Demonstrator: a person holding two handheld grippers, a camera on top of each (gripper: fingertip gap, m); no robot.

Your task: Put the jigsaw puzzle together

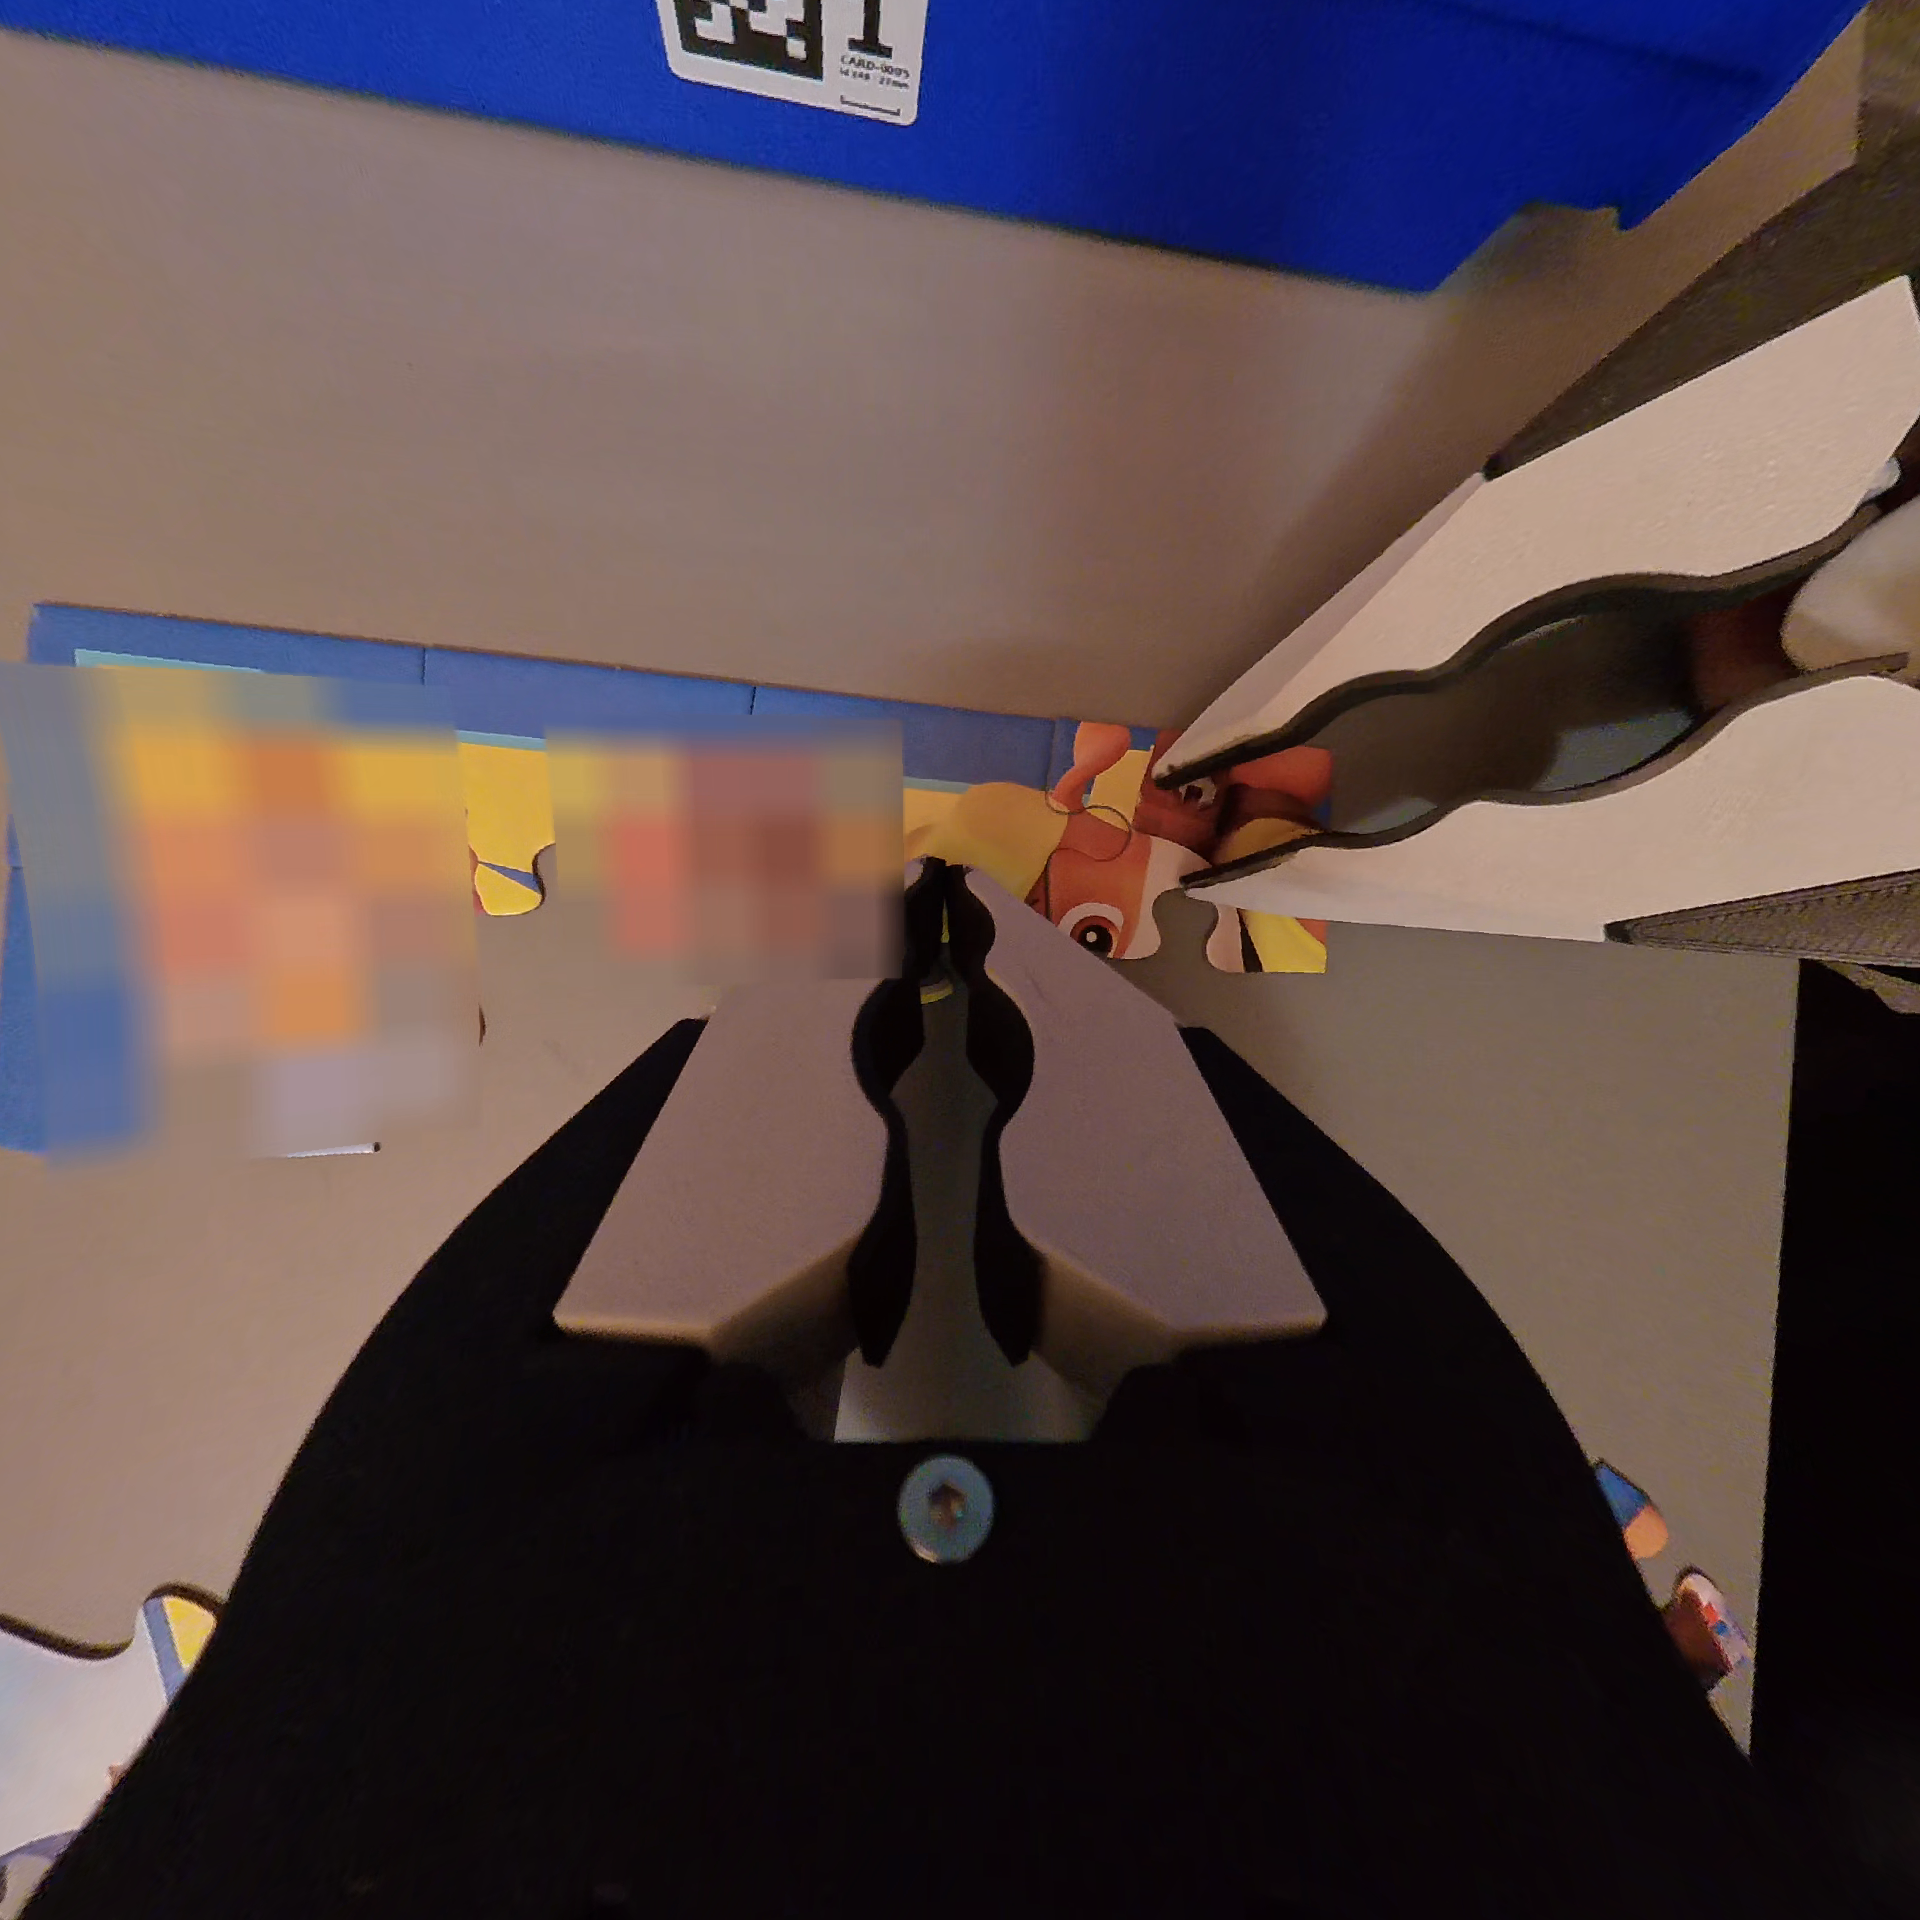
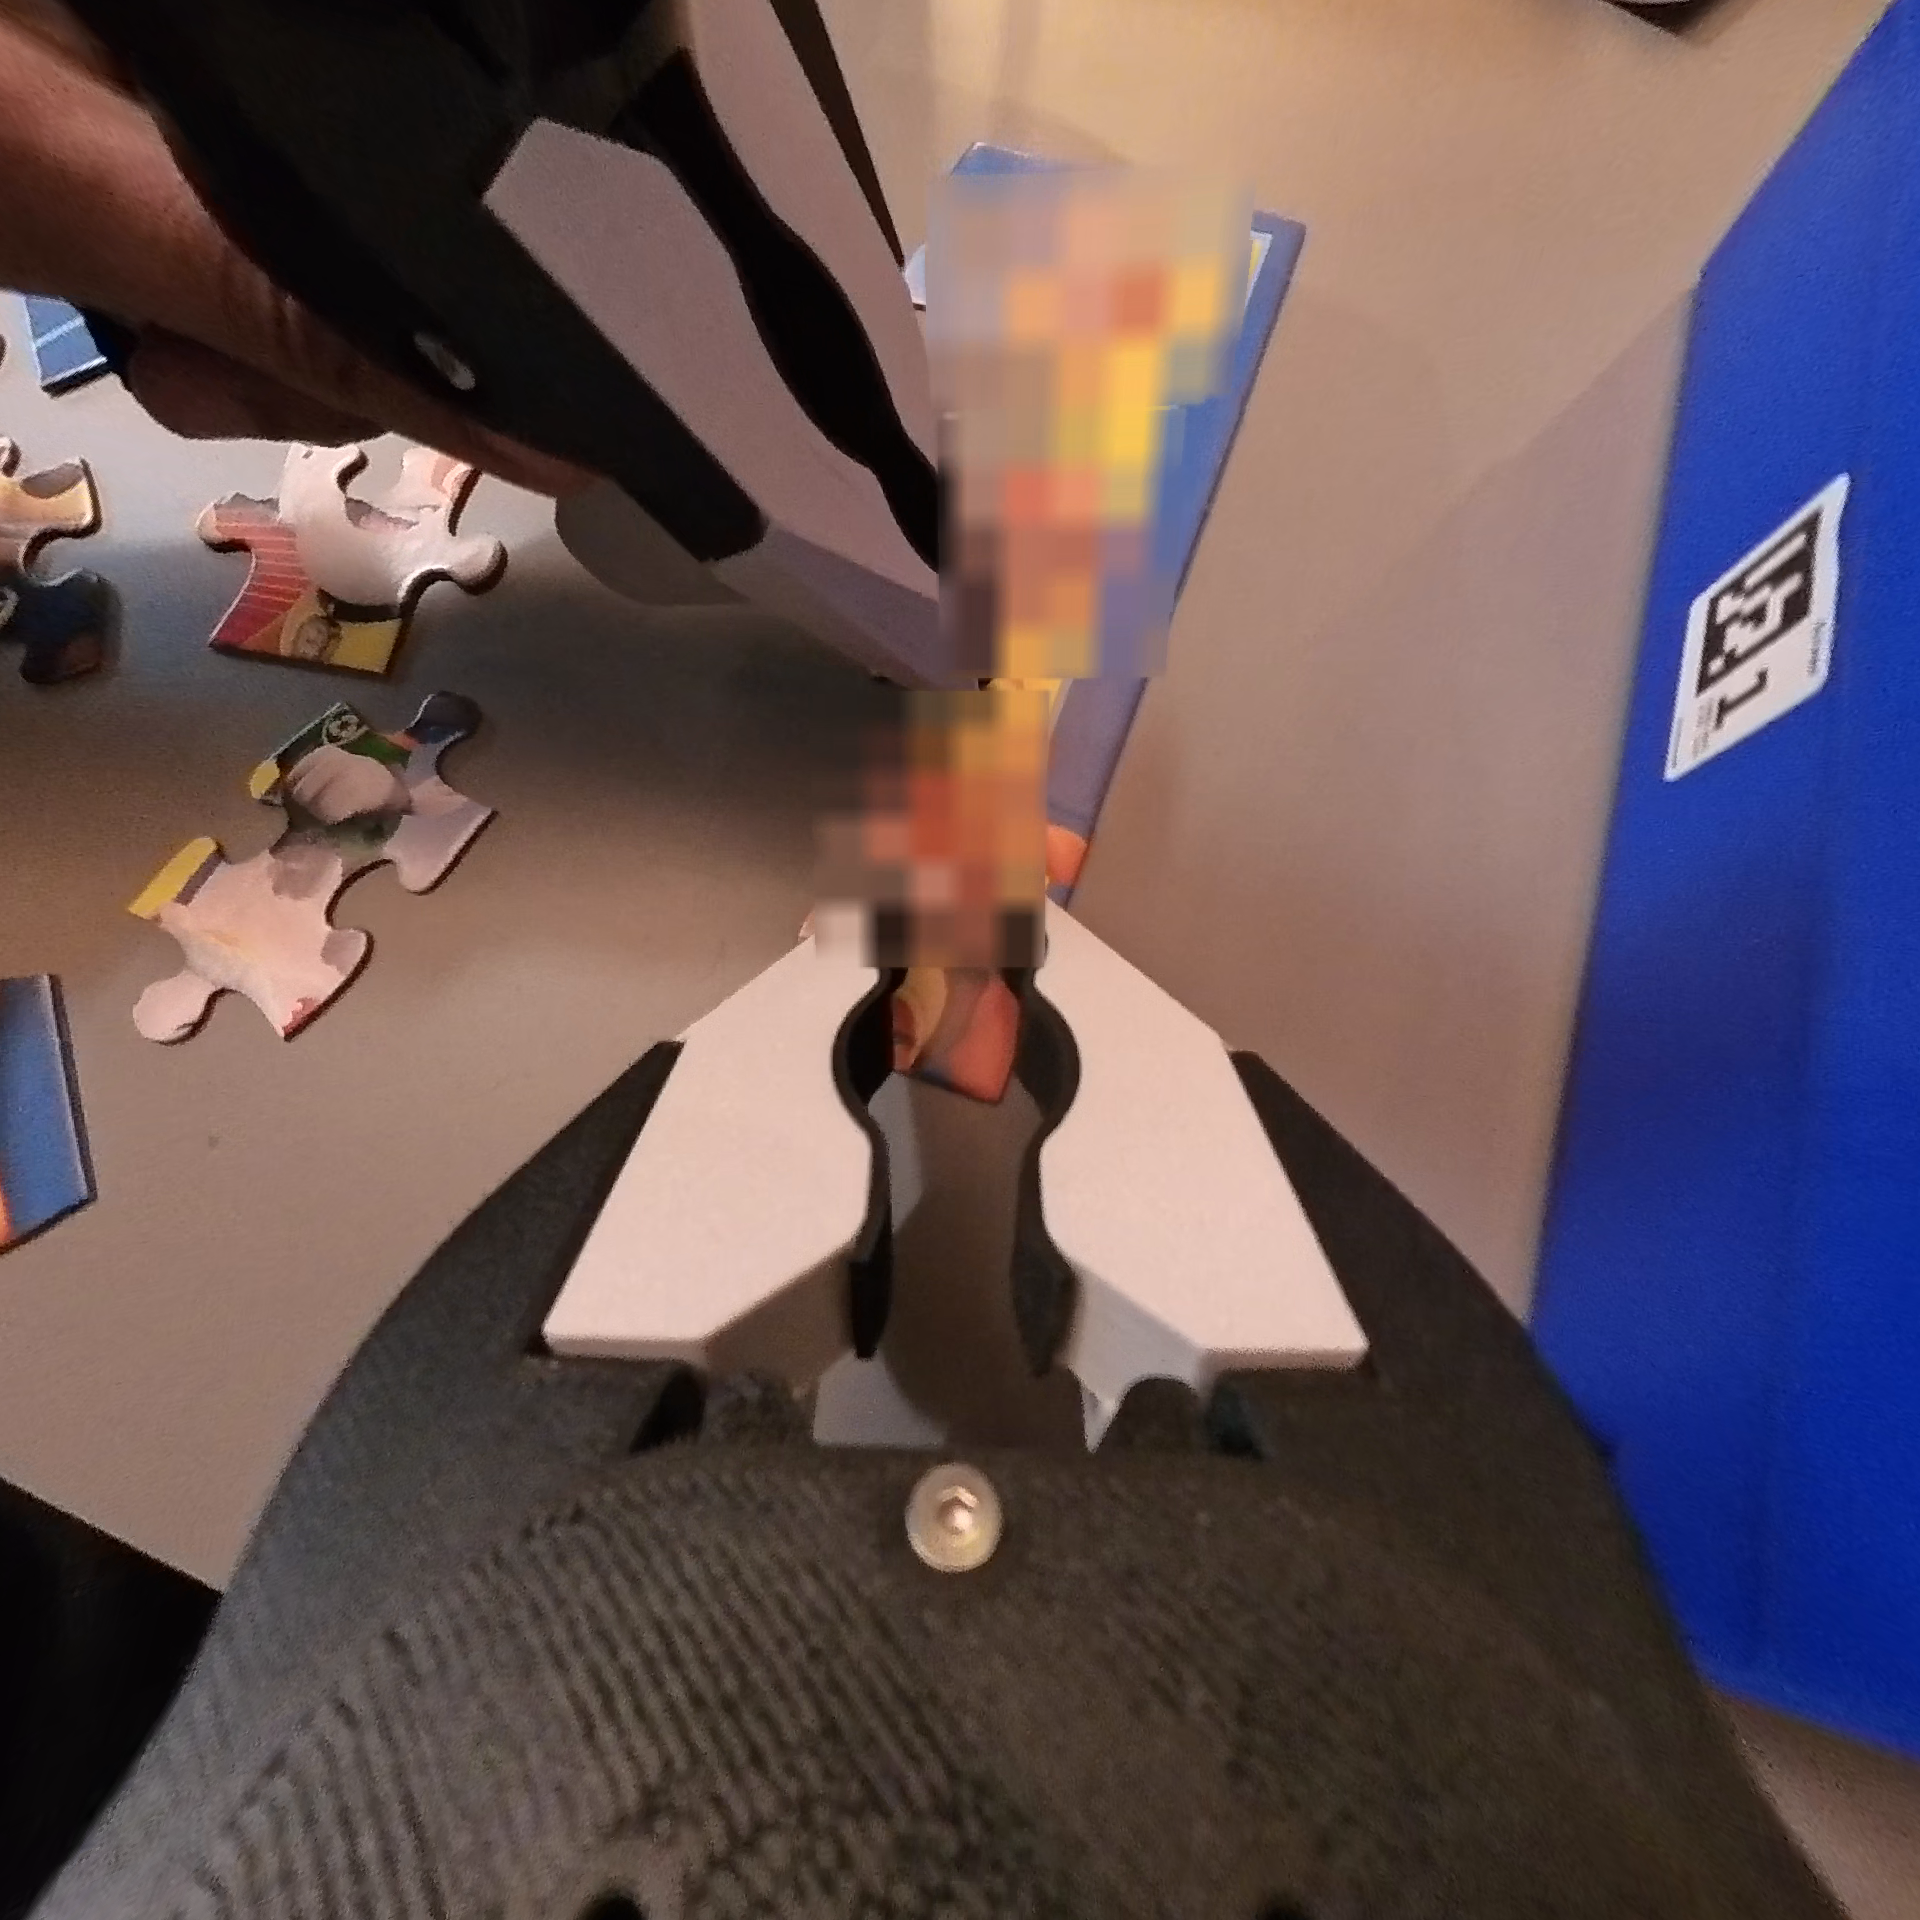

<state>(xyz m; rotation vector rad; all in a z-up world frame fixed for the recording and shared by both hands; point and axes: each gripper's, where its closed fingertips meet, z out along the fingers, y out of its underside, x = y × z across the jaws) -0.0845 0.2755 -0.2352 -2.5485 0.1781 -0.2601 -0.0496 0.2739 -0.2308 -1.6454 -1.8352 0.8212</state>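
Grey desk [image 1: 727, 416], blue box [image 1: 1143, 156] w/ marker card at back. Joined puzzle strip [image 1: 904, 727] lies flat along desk; loose pcs [image 2: 353, 561] well apart. R tongs [image 1: 1172, 828] narrowly parted, tips on face of end piece [image 1: 1278, 940], nothing pinched. L tongs [image 1: 940, 878] closed tip-to-tip at strip's near edge, grip on it unclear

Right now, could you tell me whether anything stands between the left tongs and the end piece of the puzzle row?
Nothing raised does. The shut left tongs sit at the row's lower edge. Only one flat neighbouring piece and bare table separate them from the end piece. The right tongs, spread apart, lie over that piece from the right.
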